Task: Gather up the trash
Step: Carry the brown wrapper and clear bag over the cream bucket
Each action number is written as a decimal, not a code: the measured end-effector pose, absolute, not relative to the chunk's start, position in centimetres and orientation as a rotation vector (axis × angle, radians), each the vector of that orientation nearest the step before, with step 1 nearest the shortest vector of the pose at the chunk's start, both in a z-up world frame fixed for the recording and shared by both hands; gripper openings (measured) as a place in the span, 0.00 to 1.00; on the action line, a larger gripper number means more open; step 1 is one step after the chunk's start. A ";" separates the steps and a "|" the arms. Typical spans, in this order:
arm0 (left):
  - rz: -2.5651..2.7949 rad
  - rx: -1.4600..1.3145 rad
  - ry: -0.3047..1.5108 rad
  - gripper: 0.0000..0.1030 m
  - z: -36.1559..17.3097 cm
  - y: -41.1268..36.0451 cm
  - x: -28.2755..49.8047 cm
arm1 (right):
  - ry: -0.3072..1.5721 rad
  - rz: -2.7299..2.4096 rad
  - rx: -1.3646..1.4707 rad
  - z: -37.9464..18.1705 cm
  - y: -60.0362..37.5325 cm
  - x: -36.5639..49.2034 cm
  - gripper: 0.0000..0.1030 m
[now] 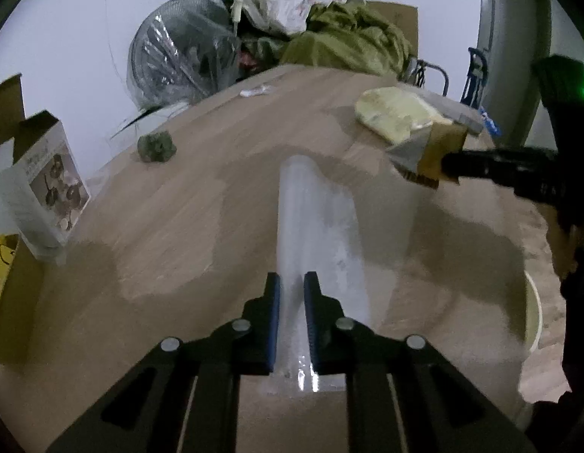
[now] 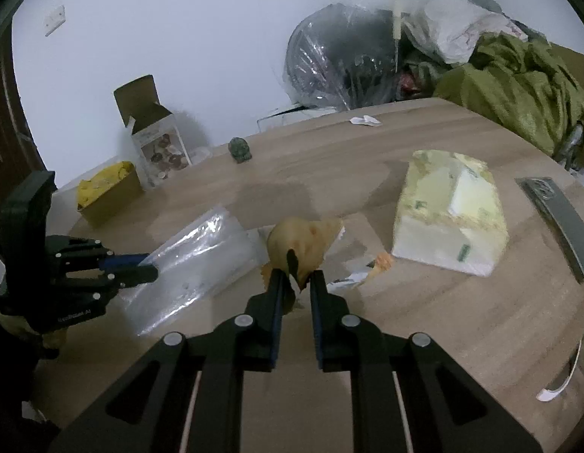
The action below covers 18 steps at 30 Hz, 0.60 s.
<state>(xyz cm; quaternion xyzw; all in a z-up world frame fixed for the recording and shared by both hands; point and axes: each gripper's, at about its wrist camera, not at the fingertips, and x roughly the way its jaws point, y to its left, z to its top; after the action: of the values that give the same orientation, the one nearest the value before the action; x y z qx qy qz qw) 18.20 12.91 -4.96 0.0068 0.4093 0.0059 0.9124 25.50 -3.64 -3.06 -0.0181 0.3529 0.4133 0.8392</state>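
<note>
Nearest the lens in the left wrist view, the left gripper (image 1: 292,283) is clamped on the near edge of a clear plastic bag (image 1: 314,226), which stretches away from its blue-padded jaws above the wooden table (image 1: 171,234); in the right wrist view the same bag (image 2: 193,264) hangs at the left, pinched by the left gripper (image 2: 150,266). The right gripper (image 2: 295,277) is closed on a crumpled piece of brown paper (image 2: 303,241), which sticks up between the jaws above the table (image 2: 424,321); from the left wrist view the right gripper (image 1: 448,168) enters from the right with the brown paper (image 1: 424,151) at its tips, though blur makes the scrap's shape hard to read there. Farther right on the table lies a pale yellow-white packet (image 2: 447,215), and beyond it, at the right edge, a grey flat strip (image 2: 556,219). A small torn scrap with an orange patch (image 2: 367,271) lies just right of the right gripper's tips. At the far side, a small green lump (image 2: 240,150) sits on the table near its left edge, and a white scrap (image 2: 364,121) lies near the far edge. Behind the table an olive cloth heap (image 2: 518,87) and a fan wrapped in plastic (image 2: 341,71) stand against the wall, with an open carton (image 2: 156,139) and a yellow-filled box (image 2: 107,192) off the table's left side.
</note>
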 end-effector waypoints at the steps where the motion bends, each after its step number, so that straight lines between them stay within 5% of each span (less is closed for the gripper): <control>1: 0.010 0.015 0.833 0.11 -4.7 12.5 18.0 | 0.740 0.869 -0.036 -2.9 -4.2 25.0 0.12; 18: -0.030 0.011 0.632 0.10 0.1 6.8 13.2 | 0.670 0.786 -0.026 -1.8 -9.9 18.8 0.12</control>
<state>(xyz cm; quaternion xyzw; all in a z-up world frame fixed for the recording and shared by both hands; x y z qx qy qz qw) 13.24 6.79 0.12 0.0053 0.3109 -0.0146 0.9503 18.81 -9.87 -1.80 -0.0126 0.3201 0.3759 0.8696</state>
